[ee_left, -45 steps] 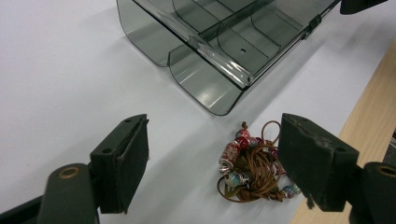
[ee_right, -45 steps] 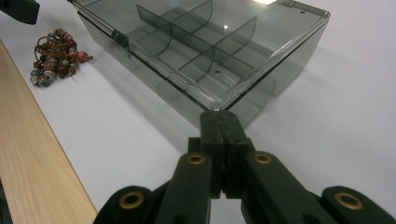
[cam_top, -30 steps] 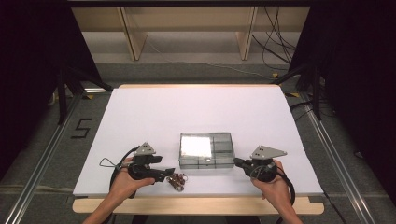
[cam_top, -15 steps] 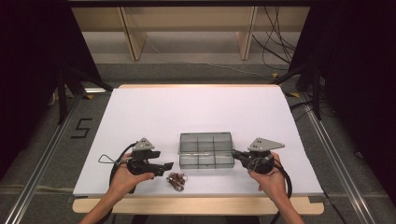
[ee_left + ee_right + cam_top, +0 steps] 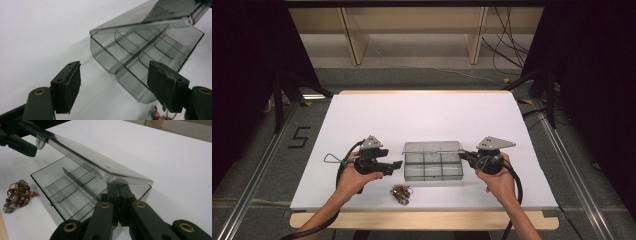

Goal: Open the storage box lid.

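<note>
A clear grey compartment box sits near the table's front middle. Its lid is tilted up off the base. My right gripper is shut on the lid's right edge. In the right gripper view the closed jaws pinch the lid above the divided base. My left gripper stands open just left of the box, touching nothing. In the left gripper view the left gripper frames the box under the raised lid. A small bundle of coloured beads lies in front of the box.
The white table top stretches wide behind the box. The beads lie close to the wooden front edge. Wooden shelf uprights and cables stand beyond the table's far side.
The lid lay flat on the box a second ago; now its right edge is lifted in the right gripper. Both grippers have closed in on the box's sides.
</note>
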`<state>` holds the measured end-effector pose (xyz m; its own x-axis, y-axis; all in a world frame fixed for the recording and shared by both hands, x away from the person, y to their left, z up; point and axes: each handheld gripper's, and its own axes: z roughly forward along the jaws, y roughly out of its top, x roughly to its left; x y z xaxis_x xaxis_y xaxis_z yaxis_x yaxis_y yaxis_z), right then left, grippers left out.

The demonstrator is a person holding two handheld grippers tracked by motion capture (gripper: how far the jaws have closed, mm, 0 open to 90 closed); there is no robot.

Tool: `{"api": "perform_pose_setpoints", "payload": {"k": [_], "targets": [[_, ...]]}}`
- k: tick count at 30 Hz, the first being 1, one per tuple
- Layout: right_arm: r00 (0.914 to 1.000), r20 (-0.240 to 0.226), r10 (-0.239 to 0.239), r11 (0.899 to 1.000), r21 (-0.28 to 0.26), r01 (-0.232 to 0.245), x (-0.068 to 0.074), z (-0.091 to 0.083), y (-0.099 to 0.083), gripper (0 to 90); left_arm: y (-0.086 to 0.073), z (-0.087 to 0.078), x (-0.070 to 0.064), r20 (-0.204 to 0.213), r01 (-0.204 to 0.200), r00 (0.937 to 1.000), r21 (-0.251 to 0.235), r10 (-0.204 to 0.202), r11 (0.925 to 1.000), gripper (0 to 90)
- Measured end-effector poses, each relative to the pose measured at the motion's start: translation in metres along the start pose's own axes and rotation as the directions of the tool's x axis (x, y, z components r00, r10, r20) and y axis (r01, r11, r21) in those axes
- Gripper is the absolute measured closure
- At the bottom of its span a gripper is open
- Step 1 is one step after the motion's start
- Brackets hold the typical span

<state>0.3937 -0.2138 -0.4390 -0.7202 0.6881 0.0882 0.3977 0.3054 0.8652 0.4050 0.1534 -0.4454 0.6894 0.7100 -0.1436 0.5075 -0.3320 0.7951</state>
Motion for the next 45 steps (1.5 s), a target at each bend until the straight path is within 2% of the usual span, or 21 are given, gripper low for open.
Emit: {"api": "perform_pose_setpoints", "payload": {"k": [1, 2, 5, 6, 7, 8, 9, 11, 19, 20, 25, 26, 27, 28, 29, 36, 38, 41, 43, 44, 45], "targets": [[0.9997, 0.023, 0.011, 1.000, -0.004, -0.011, 0.001, 0.000, 0.001, 90.0, 0.002, 0.002, 0.000, -0.008, 0.012, 0.9999, -0.013, -0.012, 0.9999, 27.0], [0.9999, 0.012, 0.007, 1.000, 0.005, -0.007, -0.001, 0.000, 0.002, 90.0, 0.004, 0.005, 0.000, -0.007, 0.026, 0.9996, -0.030, -0.026, 0.9992, 27.2], [0.9997, 0.011, 0.020, 1.000, -0.006, -0.020, -0.003, 0.002, 0.005, 90.0, 0.010, 0.011, 0.002, -0.006, 0.013, 0.9999, -0.032, -0.013, 0.9994, 28.0], [0.9999, 0.008, -0.010, 1.000, -0.011, 0.010, -0.006, 0.003, 0.006, 90.0, 0.012, 0.012, 0.004, -0.002, -0.011, 0.9999, -0.022, 0.011, 0.9997, 28.6], [0.9996, 0.010, 0.026, 0.999, -0.024, -0.026, -0.005, 0.005, 0.006, 90.0, 0.013, 0.014, 0.004, -0.005, -0.007, 1.0000, -0.030, 0.006, 0.9995, 29.7], [1.0000, -0.001, -0.001, 1.000, -0.016, 0.001, -0.009, 0.005, 0.008, 90.0, 0.014, 0.016, 0.005, -0.008, -0.009, 0.9999, -0.024, 0.009, 0.9997, 30.9], [0.9997, 0.007, 0.024, 1.000, -0.015, -0.024, -0.007, 0.006, 0.008, 90.0, 0.016, 0.018, 0.006, -0.004, -0.013, 0.9999, -0.018, 0.013, 0.9997, 31.4], [1.0000, 0.005, 0.002, 1.000, -0.016, -0.002, -0.011, 0.008, 0.010, 90.0, 0.017, 0.021, 0.009, -0.006, -0.009, 0.9999, -0.012, 0.009, 0.9999, 31.8], [0.9995, 0.017, 0.026, 0.999, -0.035, -0.025, -0.014, 0.012, 0.015, 90.0, 0.023, 0.034, 0.013, 0.004, 0.003, 1.0000, -0.016, -0.003, 0.9999, 36.1], [0.9997, 0.014, 0.018, 0.999, -0.033, -0.018, -0.015, 0.013, 0.016, 90.0, 0.025, 0.034, 0.015, 0.008, -0.013, 0.9999, -0.014, 0.013, 0.9998, 36.8], [0.9996, 0.016, 0.024, 0.999, -0.038, -0.024, -0.017, 0.017, 0.018, 90.0, 0.029, 0.038, 0.018, 0.007, 0.003, 1.0000, -0.027, -0.003, 0.9996, 39.6], [0.9998, 0.009, 0.017, 0.999, -0.037, -0.017, -0.018, 0.017, 0.018, 90.0, 0.029, 0.039, 0.017, 0.005, 0.021, 0.9998, -0.032, -0.020, 0.9993, 40.1], [1.0000, 0.006, 0.005, 0.999, -0.039, -0.005, -0.020, 0.019, 0.018, 90.0, 0.030, 0.038, 0.019, 0.009, -0.003, 1.0000, -0.016, 0.003, 0.9999, 40.4], [0.9994, 0.032, -0.015, 0.999, -0.040, 0.016, -0.021, 0.019, 0.018, 90.0, 0.030, 0.039, 0.019, 0.015, 0.006, 0.9999, -0.013, -0.006, 0.9999, 40.8], [0.9995, 0.010, 0.029, 0.999, -0.040, -0.029, -0.019, 0.020, 0.017, 90.0, 0.030, 0.040, 0.019, 0.011, 0.003, 0.9999, -0.019, -0.002, 0.9998, 41.2], [0.9995, 0.014, 0.027, 0.999, -0.036, -0.026, -0.024, 0.021, 0.017, 90.0, 0.030, 0.043, 0.021, 0.004, -0.025, 0.9997, -0.023, 0.025, 0.9994, 44.3], [0.9995, 0.030, 0.007, 0.999, -0.045, -0.005, -0.027, 0.022, 0.018, 90.0, 0.030, 0.044, 0.021, 0.007, -0.005, 1.0000, -0.040, 0.005, 0.9992, 45.4], [0.9995, 0.021, 0.026, 0.999, -0.033, -0.025, -0.026, 0.023, 0.018, 90.0, 0.031, 0.045, 0.023, 0.017, 0.001, 0.9999, -0.030, -0.001, 0.9996, 48.4], [0.9995, 0.031, 0.009, 0.999, -0.044, -0.008, -0.029, 0.024, 0.019, 90.0, 0.032, 0.046, 0.024, 0.022, -0.013, 0.9997, -0.029, 0.014, 0.9995, 50.2], [0.9988, 0.032, 0.038, 0.999, -0.040, -0.037, -0.026, 0.024, 0.019, 90.0, 0.032, 0.047, 0.023, 0.023, 0.004, 0.9997, -0.045, -0.003, 0.9990, 50.9], [0.9991, 0.033, 0.028, 0.999, -0.033, -0.027, -0.027, 0.023, 0.020, 90.0, 0.032, 0.048, 0.022, 0.025, -0.007, 0.9997, -0.054, 0.008, 0.9985, 53.0]]}}
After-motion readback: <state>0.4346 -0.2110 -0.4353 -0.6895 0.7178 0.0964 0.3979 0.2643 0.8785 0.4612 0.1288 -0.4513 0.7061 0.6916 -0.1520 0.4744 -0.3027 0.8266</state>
